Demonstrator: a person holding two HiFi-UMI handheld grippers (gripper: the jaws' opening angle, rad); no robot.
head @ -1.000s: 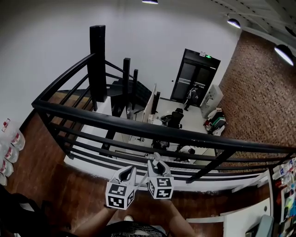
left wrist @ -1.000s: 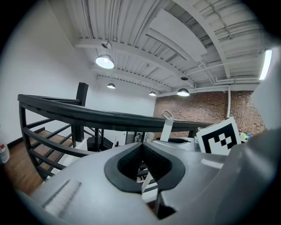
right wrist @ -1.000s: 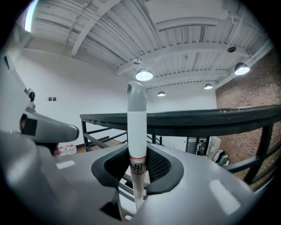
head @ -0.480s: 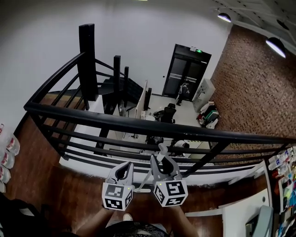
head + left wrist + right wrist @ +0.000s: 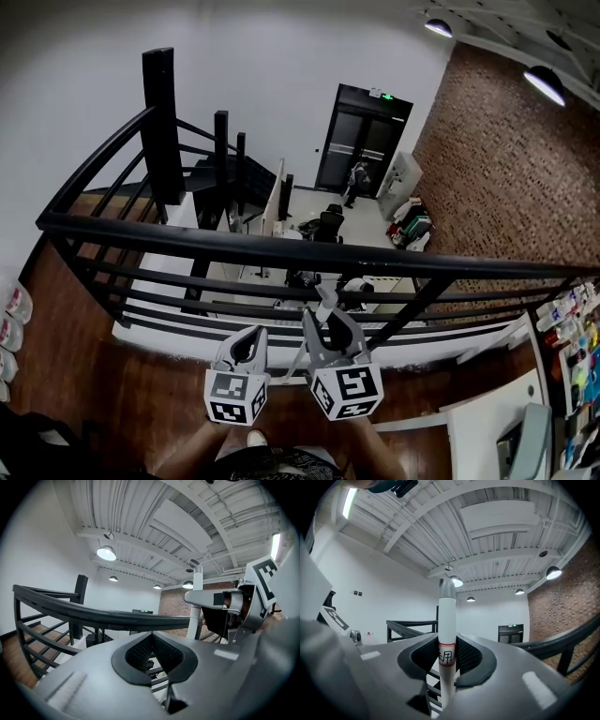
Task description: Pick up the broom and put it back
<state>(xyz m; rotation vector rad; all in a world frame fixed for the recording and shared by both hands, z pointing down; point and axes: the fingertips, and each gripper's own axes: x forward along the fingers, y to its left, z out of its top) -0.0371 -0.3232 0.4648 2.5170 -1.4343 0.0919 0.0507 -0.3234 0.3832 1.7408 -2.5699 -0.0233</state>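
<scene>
The broom shows only as its white handle (image 5: 446,620) with a grey cap, standing upright between the pads of my right gripper (image 5: 446,645), which is shut on it. In the head view the right gripper (image 5: 324,314) holds the handle (image 5: 322,298) just in front of the black railing, and the pole slants down to the left below it. In the left gripper view the handle (image 5: 194,603) stands at the right. My left gripper (image 5: 247,345) hangs beside it on the left. Its jaws (image 5: 151,634) meet at the tips with nothing between them. The broom head is hidden.
A black metal railing (image 5: 281,251) crosses right in front of both grippers, with a lower floor of desks and chairs beyond it. Dark wooden floor (image 5: 122,384) lies underfoot. A white table (image 5: 487,427) and stocked shelves (image 5: 577,352) stand at the right.
My right gripper has risen with the broom handle and its marker cube now looks larger. The left gripper has shifted only a little. The railing has slid slightly left in the view.
</scene>
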